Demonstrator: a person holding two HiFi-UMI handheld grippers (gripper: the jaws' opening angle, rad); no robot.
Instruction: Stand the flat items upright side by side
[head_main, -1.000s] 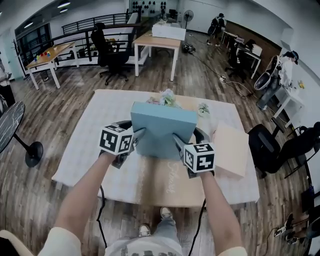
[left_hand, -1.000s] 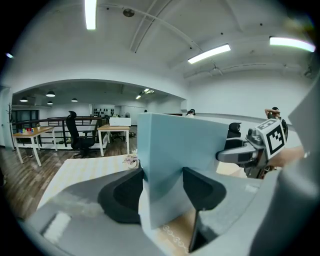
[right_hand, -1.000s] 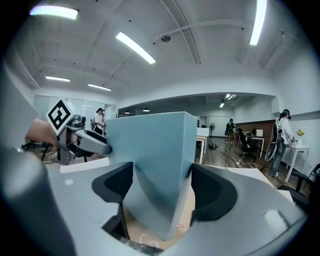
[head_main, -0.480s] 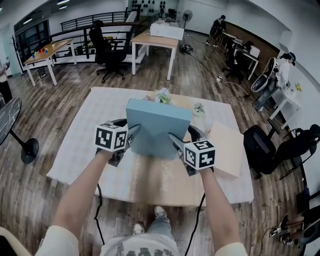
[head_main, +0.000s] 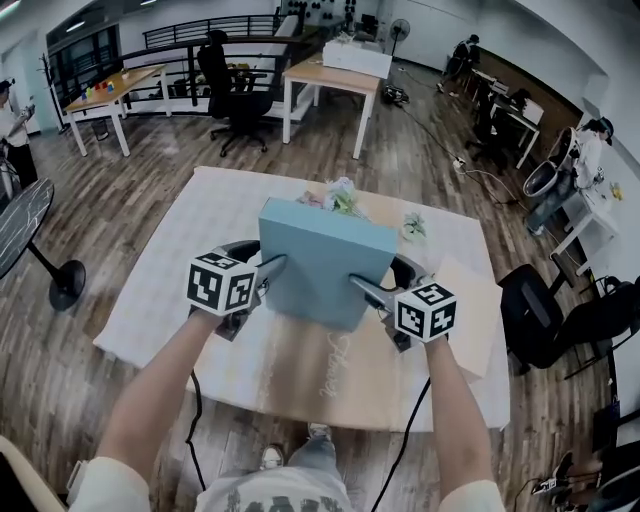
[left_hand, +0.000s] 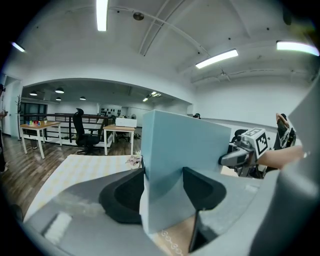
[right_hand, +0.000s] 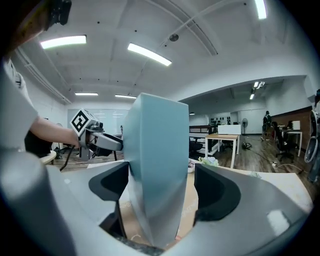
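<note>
Letting go on the right side: the right hand-held gripper (head_main: 362, 288) has just been opening its jaws, and they are standing apart around the right edge of the pale blue box (head_main: 322, 262), with a clear gap showing at one pad. The left hand-held gripper (head_main: 270, 268) is doing the holding, its jaws clamped on the box's left edge with pads pressing both faces. The box is standing on its long edge between the two grippers, leaning a little and seemingly resting on the counter (head_main: 300, 372). To my eye the box is getting close to being left upright on its own. The left grip looks like the only thing steadying it, so a hasty release there is risking a topple. A tan flat board (head_main: 468, 312) is lying just to the right, probably waiting to be stood beside the box
</note>
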